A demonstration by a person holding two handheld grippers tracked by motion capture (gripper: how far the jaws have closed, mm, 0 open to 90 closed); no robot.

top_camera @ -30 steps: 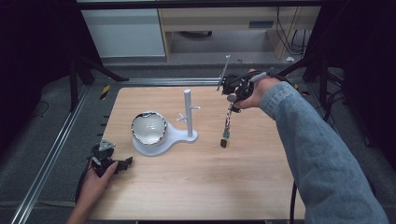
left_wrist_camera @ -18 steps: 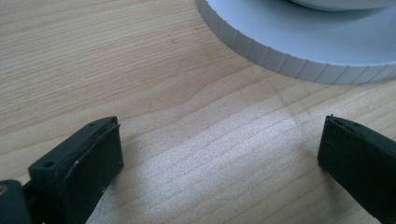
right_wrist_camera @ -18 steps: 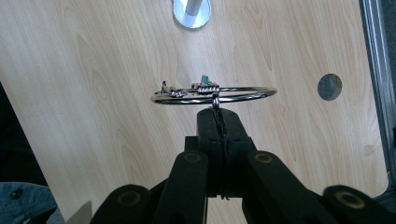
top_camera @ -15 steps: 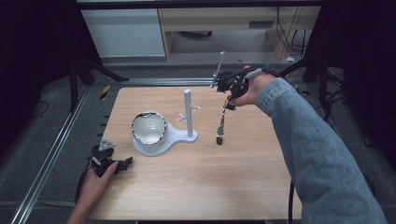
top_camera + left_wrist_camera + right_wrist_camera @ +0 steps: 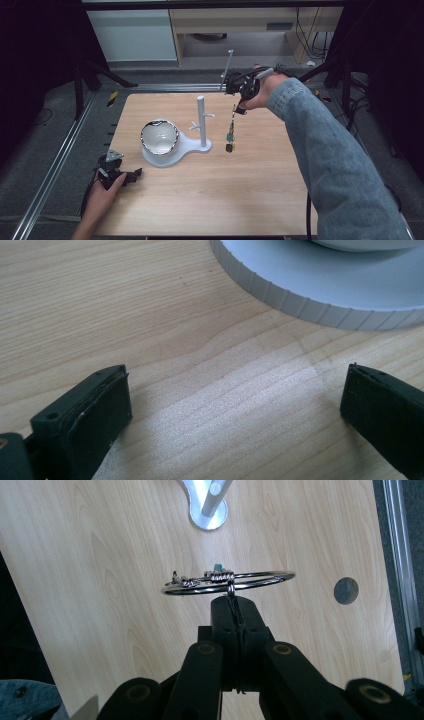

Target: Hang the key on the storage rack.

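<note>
Wooden desk (image 5: 250,200) carries a white stand (image 5: 202,122) with a bowl (image 5: 159,137) on its base, left of centre. Near the far edge, the right gripper (image 5: 239,107) holds its fingers clamped on a keychain (image 5: 230,132) dangling beside the stand's post. At the near left corner, the left gripper (image 5: 131,176) rests, fingers apart.

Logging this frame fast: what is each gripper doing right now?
Left gripper: open, jaws spread over the bare wooden table, holding nothing.
Right gripper: shut on the thin silver metal ring with its dangling chain.
</note>
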